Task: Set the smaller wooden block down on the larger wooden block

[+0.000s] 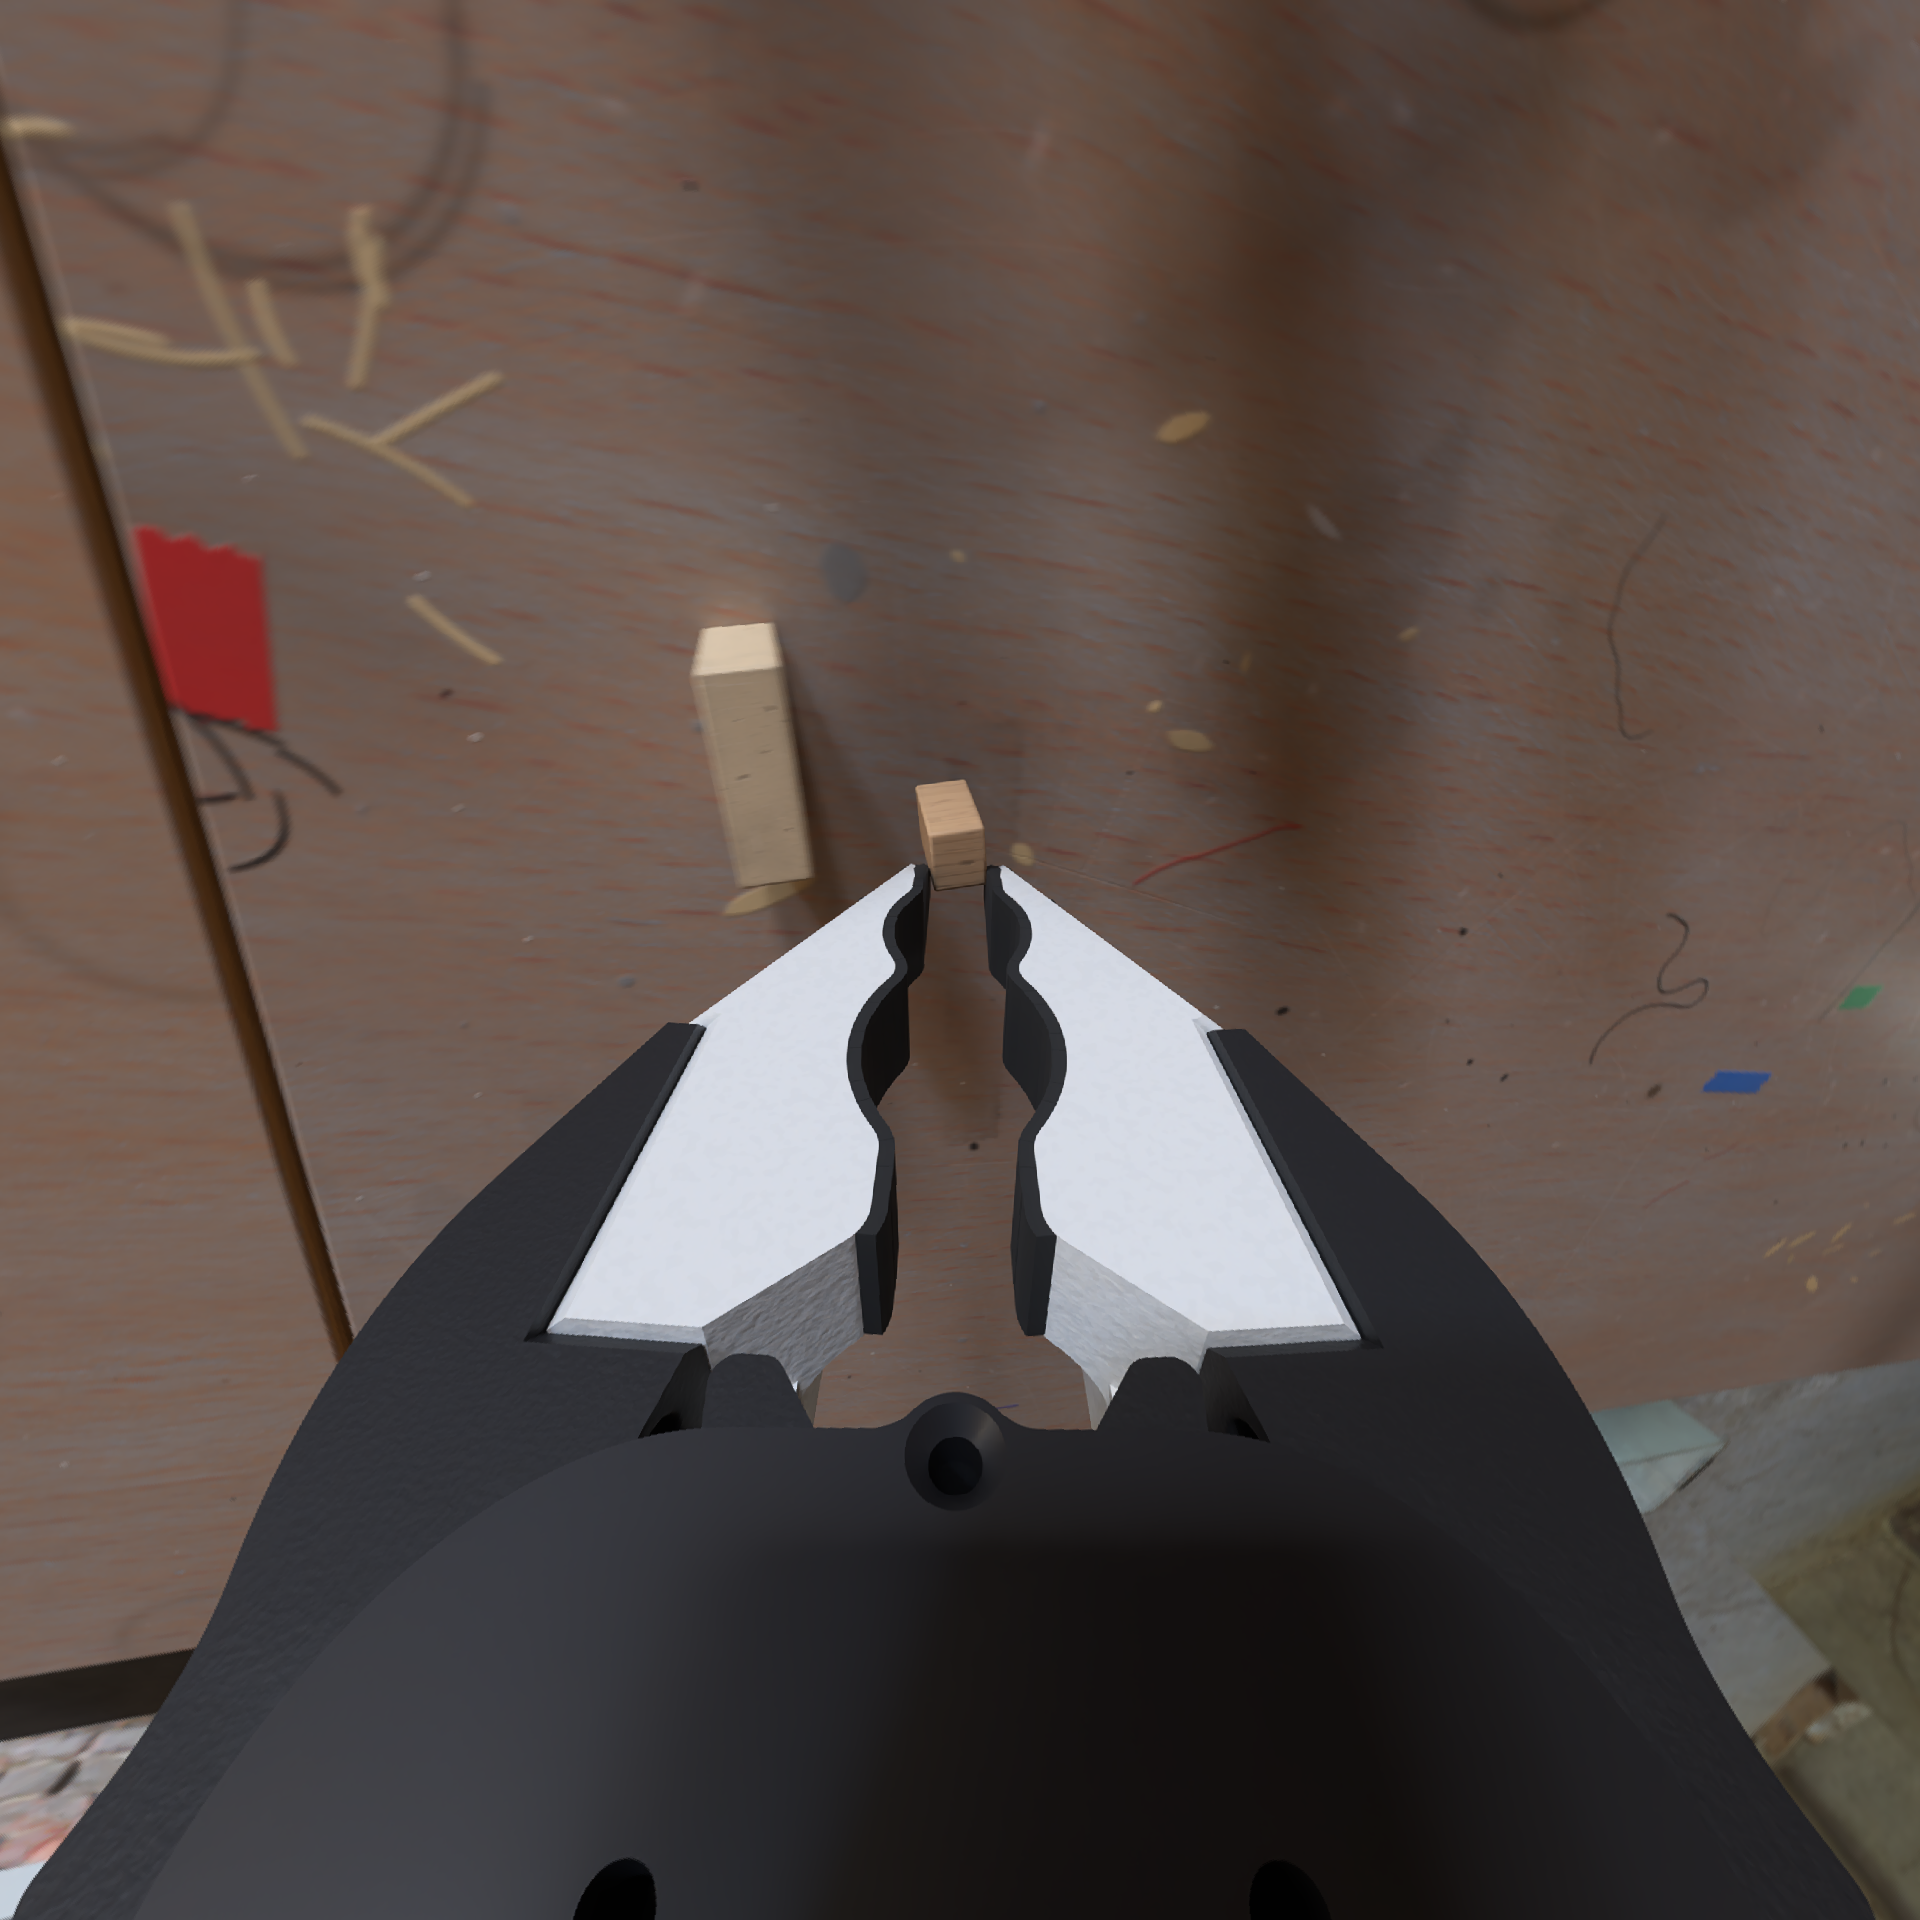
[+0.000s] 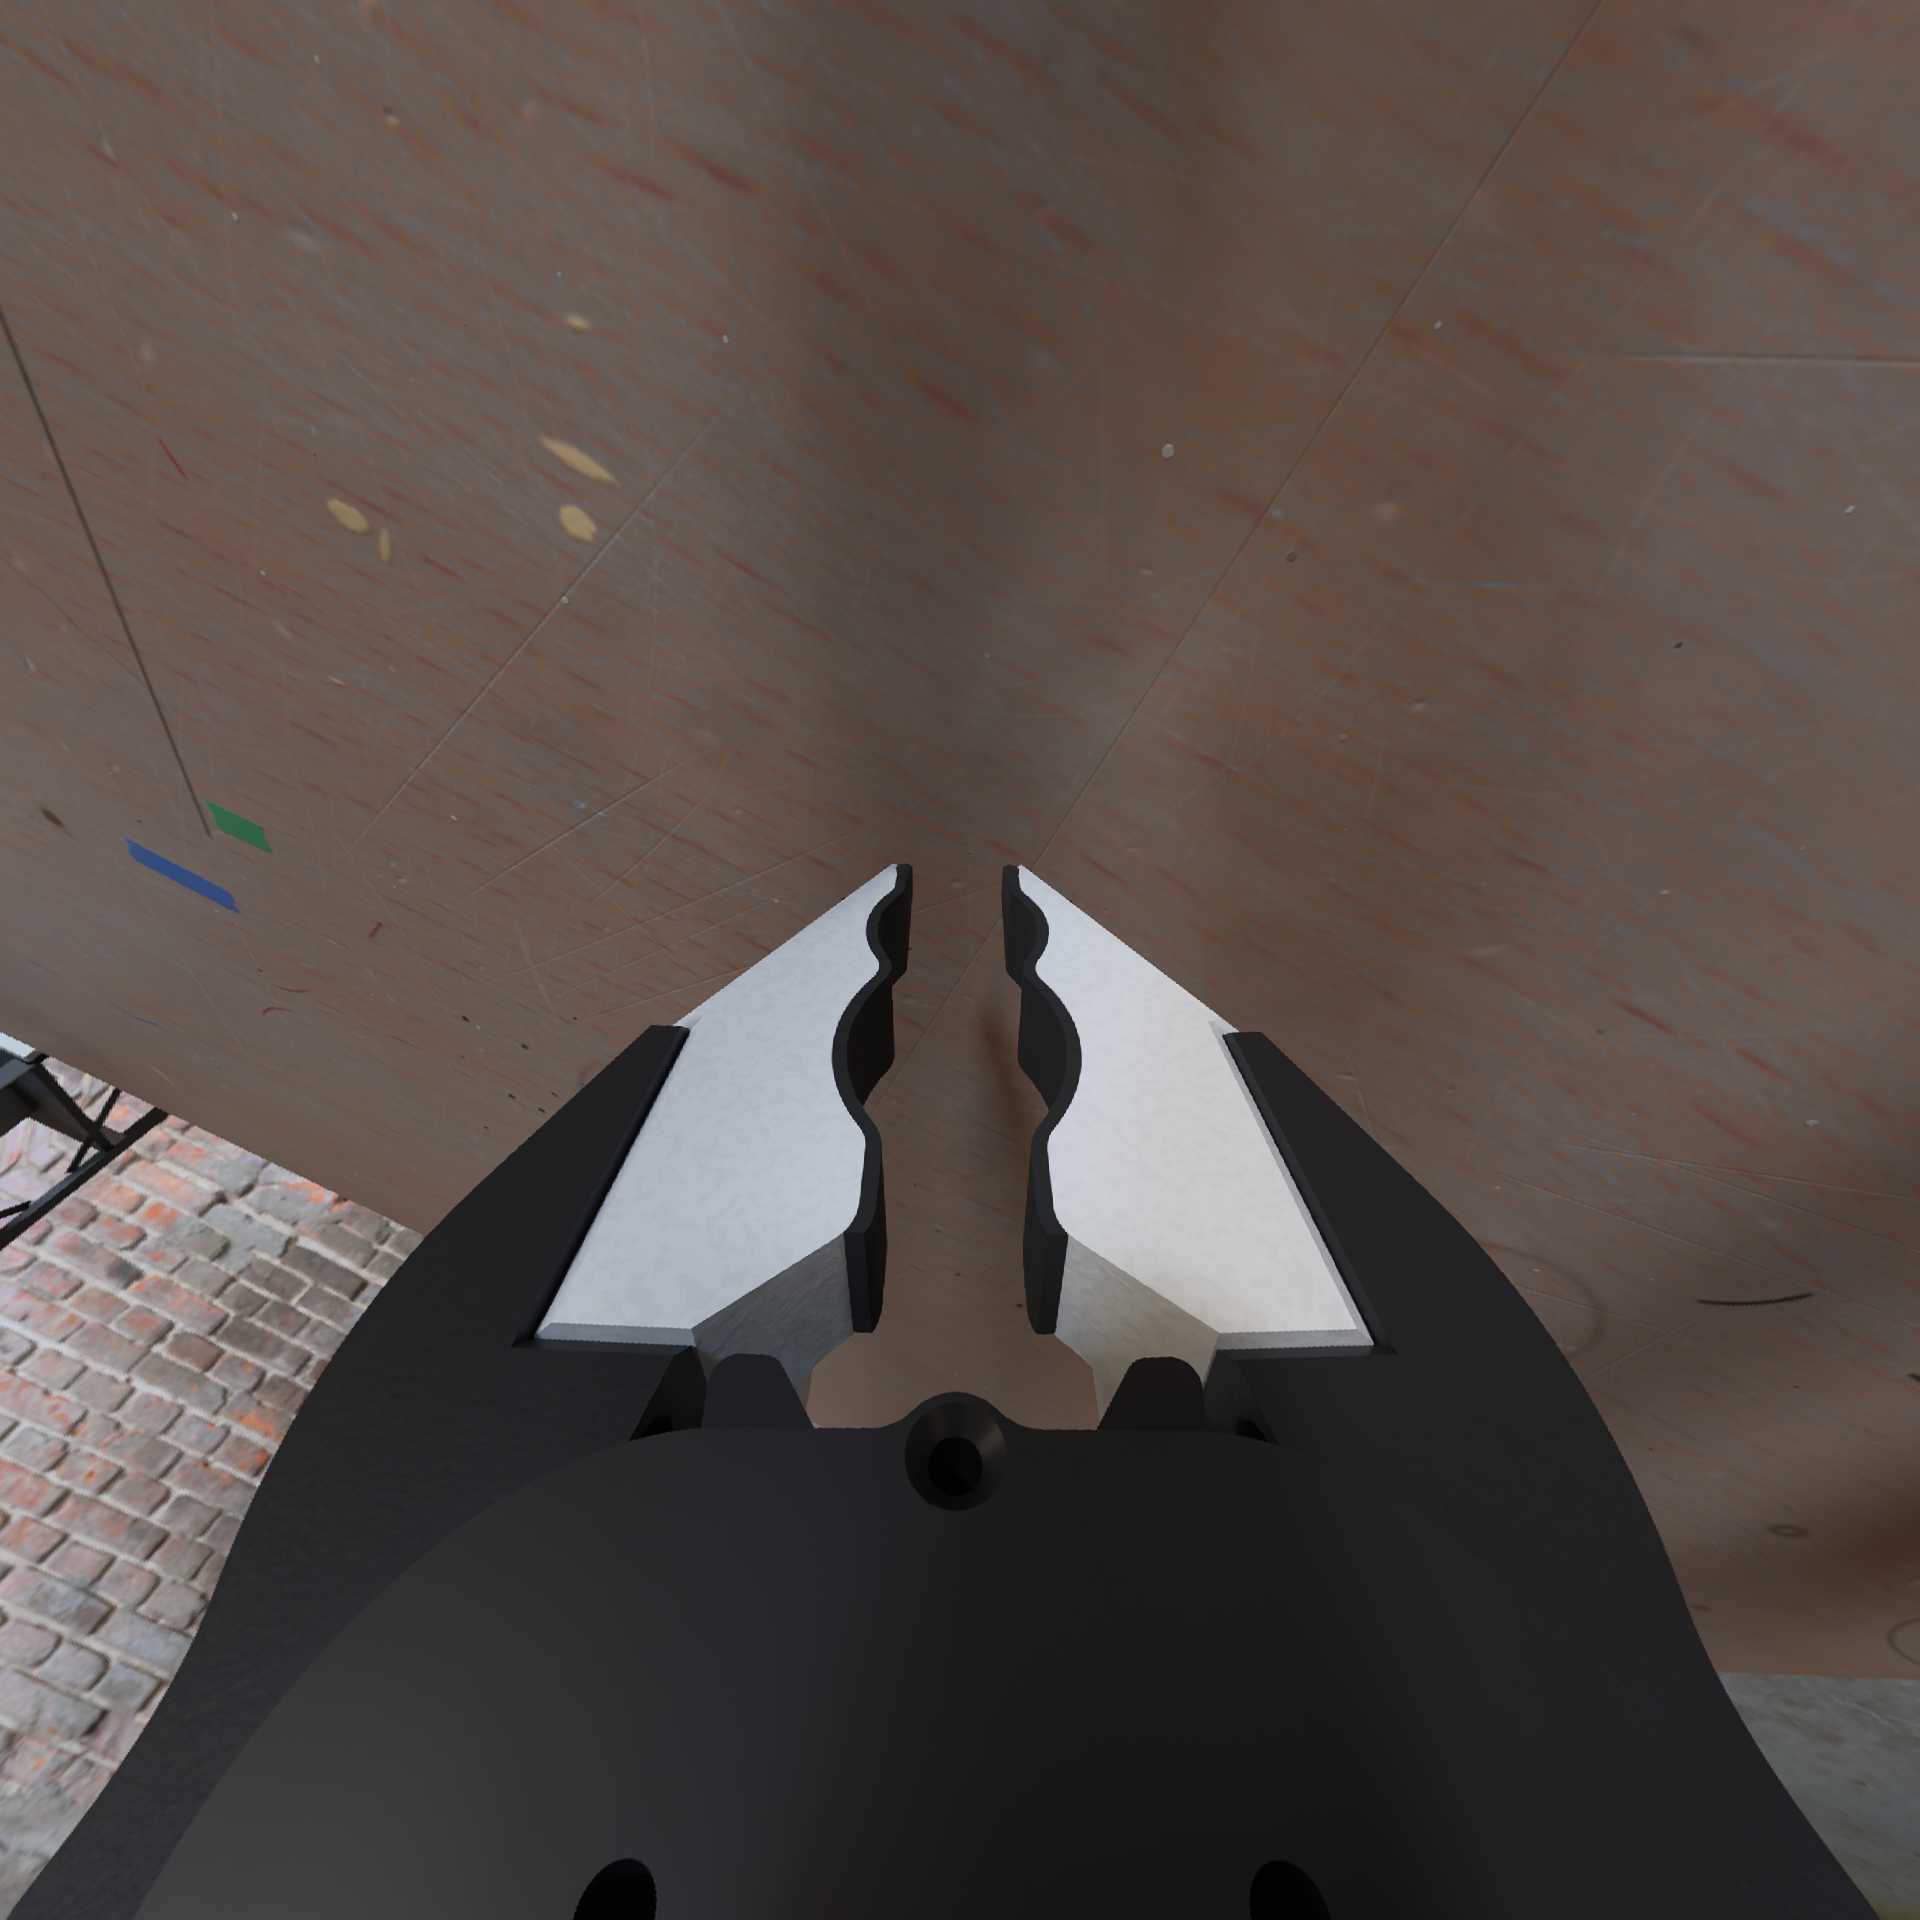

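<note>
2 wooden blocks lie on the scuffed brown tabletop (image 1: 1247,312), among pale wood shavings (image 1: 239,332) and a red scrap (image 1: 208,623) at its left edge. The larger wooden block (image 1: 750,753), pale and long, lies flat just left of the smaller wooden block (image 1: 949,845), a tan cube, with a gap between them. The left gripper (image 1: 957,878) has its fingers parted a little wider than the cube, whose near end sits right at the tips; it holds nothing, and I cannot tell its height above the cube. The step looks like the grasp: advance until the pads straddle the cube's middle, keep square, then close. The right gripper (image 2: 956,878) hangs partly open and empty over bare board, well apart from both blocks.
</note>
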